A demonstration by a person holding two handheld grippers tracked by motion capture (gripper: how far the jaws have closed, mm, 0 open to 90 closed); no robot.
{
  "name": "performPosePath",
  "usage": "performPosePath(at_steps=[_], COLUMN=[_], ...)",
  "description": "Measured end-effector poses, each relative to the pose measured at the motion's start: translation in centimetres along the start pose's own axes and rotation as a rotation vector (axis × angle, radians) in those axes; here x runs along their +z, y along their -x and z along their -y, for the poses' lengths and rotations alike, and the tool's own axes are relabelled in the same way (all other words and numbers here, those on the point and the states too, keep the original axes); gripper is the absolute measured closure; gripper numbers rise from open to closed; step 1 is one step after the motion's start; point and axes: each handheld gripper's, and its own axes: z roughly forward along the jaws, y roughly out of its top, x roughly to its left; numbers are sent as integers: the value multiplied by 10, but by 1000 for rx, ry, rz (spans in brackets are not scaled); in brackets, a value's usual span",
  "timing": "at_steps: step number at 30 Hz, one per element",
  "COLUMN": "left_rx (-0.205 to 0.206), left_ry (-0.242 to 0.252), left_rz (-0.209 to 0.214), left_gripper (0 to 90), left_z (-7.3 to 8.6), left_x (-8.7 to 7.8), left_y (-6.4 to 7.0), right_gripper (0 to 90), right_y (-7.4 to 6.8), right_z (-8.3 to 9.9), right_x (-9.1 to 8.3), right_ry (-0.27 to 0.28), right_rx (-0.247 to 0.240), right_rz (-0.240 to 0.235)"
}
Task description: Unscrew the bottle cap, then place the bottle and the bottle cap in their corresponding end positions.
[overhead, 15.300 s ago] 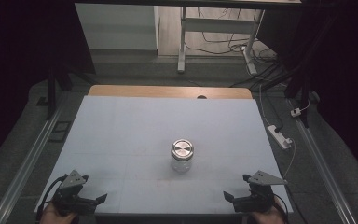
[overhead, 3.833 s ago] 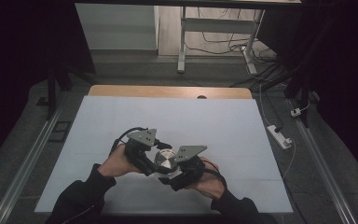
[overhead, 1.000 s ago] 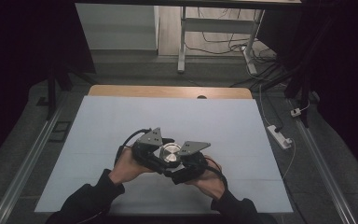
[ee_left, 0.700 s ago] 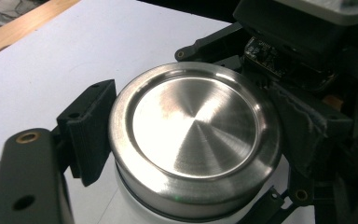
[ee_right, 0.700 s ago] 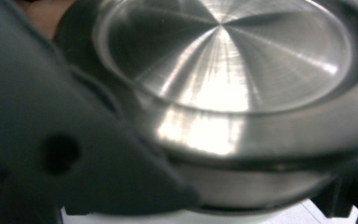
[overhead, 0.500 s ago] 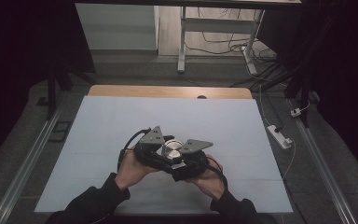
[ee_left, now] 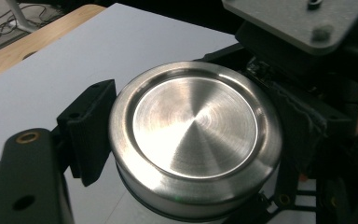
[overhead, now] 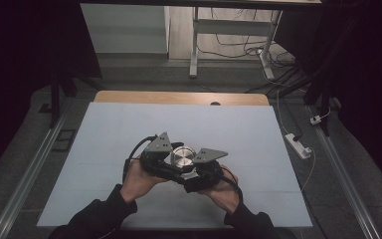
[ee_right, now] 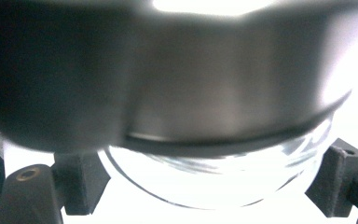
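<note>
The jar (overhead: 183, 164) stands on the table (overhead: 258, 144), between the two claws, which meet over it near the table's front middle; its steel lid (ee_left: 193, 133) is on, flat and level, and the glass body (ee_right: 219, 179) shows below the lid's rim in the right gripper view.

The left claw (overhead: 171, 159) comes at the lid from the jar's left; in the left gripper view one black pad (ee_left: 91, 128) lies against the lid's side, and the opposite side of the lid is crowded by dark parts, so whether that claw is clamped on the lid or merely set around it I cannot tell.

The right claw (overhead: 196, 167) comes in from the jar's right, lower down; in the right gripper view its two pads (ee_right: 79, 186) stand either side of the glass body just under the lid, each close to the glass, the left one seeming to touch, the right one with a sliver of light beside it; a firm grip cannot be told from this.

The left hand (overhead: 137, 179) and the right hand (overhead: 221, 191) hold the grippers from behind, nearer the table's front edge than the jar; dark sleeves (overhead: 97, 219) run back from them.
</note>
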Motion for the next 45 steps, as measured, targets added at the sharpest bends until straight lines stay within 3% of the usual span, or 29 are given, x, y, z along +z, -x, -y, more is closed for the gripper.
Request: performPosePath(at_steps=[19, 28, 45], left_rx=[28, 19, 22], left_ry=[-14, -9, -18], left_rz=[53, 73, 95], left_gripper=[201, 202, 201], left_z=[6, 12, 26], left_x=[-21, -29, -26], left_y=[4, 8, 17], right_gripper=[155, 155, 155], right_y=[12, 20, 35], right_z=[1, 2, -7], right_x=[-3, -3, 0], right_ry=[-4, -12, -4], right_rx=[-11, -1, 4], right_rz=[-1, 14, 35])
